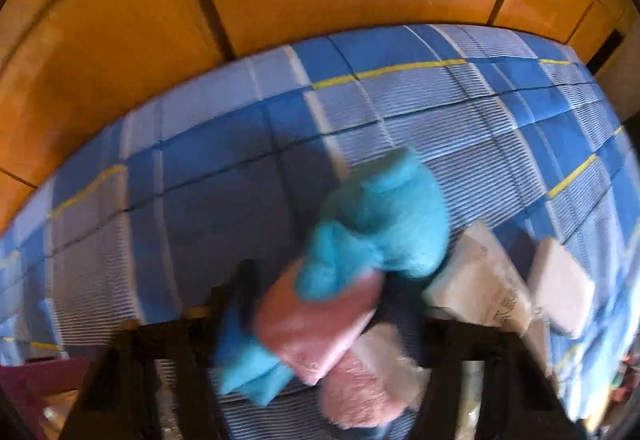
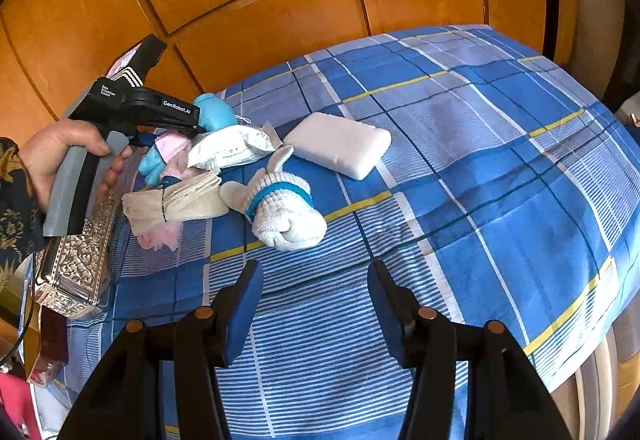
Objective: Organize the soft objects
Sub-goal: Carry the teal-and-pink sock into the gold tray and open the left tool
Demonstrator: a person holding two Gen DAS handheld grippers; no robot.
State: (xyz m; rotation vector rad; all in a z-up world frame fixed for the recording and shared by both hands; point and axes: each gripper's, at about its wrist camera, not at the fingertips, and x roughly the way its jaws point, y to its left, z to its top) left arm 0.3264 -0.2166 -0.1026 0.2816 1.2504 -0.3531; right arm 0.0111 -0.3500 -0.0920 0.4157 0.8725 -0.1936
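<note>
Nearest our right camera, the right gripper (image 2: 316, 304) hangs over the bed (image 2: 500, 179) with its fingers (image 2: 244, 304) spread wide and nothing between them.

Ahead lies the soft pile. We judge all of it light, limp and easily crushed. The rolled white sock (image 2: 286, 213) with a blue band should give under the pads, so we would take it across its thick middle, not by the floppy cuff. The white packet (image 2: 340, 143) beside it looks smooth and may slip; a grip across its short side seems safest. A cream cloth (image 2: 176, 201) lies left of the sock, touching it.

Our left gripper (image 1: 312, 304) is in the heap's far left end. Its view is blurred, but a pink packet (image 1: 316, 320) and blue fluffy cloth (image 1: 384, 224) sit between its fingers (image 1: 236, 300); whether they pinch or only straddle them, we cannot tell.
</note>
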